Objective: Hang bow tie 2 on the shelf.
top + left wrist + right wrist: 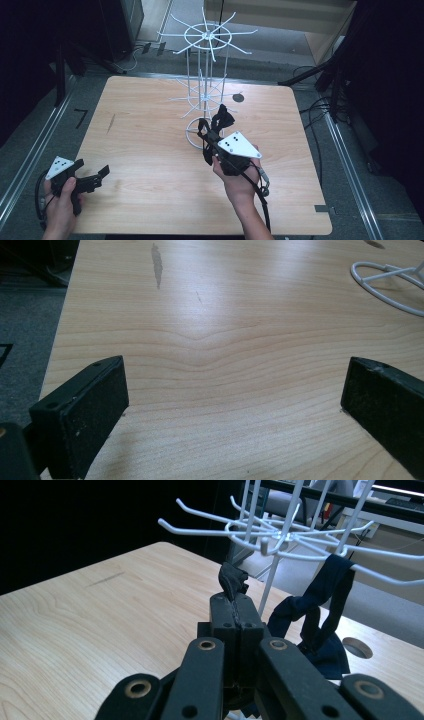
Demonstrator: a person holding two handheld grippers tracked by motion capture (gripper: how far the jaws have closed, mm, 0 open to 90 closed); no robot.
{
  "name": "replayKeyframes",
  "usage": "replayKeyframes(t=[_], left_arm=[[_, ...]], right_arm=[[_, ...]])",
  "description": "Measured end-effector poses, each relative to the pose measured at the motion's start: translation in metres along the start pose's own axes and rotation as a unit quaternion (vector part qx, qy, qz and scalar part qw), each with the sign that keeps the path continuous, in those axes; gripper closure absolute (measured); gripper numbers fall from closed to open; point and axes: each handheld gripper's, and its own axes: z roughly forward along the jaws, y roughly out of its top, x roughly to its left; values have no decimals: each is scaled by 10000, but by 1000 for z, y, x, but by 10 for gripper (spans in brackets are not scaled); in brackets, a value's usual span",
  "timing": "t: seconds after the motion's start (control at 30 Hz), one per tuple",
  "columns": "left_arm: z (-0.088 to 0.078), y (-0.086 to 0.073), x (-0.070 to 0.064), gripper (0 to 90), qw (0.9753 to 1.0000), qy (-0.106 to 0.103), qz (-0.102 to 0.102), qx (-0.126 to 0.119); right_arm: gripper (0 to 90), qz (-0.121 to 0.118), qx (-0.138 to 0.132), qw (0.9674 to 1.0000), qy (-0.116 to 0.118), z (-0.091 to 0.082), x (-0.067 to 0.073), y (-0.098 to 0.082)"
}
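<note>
A white wire hook rack stands on the wooden table, toward the back middle. My right gripper is raised beside the rack's lower tier, held in a hand, shut on a dark cloth piece. In the right gripper view the jaws pinch a tuft of dark fabric. Just right of it, a navy cloth strip drapes over one rack hook. Whether the two are one item I cannot tell. My left gripper rests low at the table's front left, open, nothing between its pads.
The rack's ring base lies on the table right of the left gripper. A round hole sits in the tabletop behind the rack. A dark streak marks the left of the wood. Cables and metal rails run along the floor.
</note>
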Motion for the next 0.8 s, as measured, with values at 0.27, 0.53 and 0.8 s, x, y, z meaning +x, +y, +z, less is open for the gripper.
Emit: replayKeyframes(t=[0.27,0.53,0.8], left_arm=[[0,0,0,0,10000,-7,6,1],[0,0,0,0,10000,-8,7,2],[0,0,0,0,10000,-11,8,0]], right_arm=[[900,-22,-83,10000,0,-7,-3,7],[900,-32,-198,9998,21,-14,-4,13],[900,-14,-263,9996,35,-16,-5,18]])
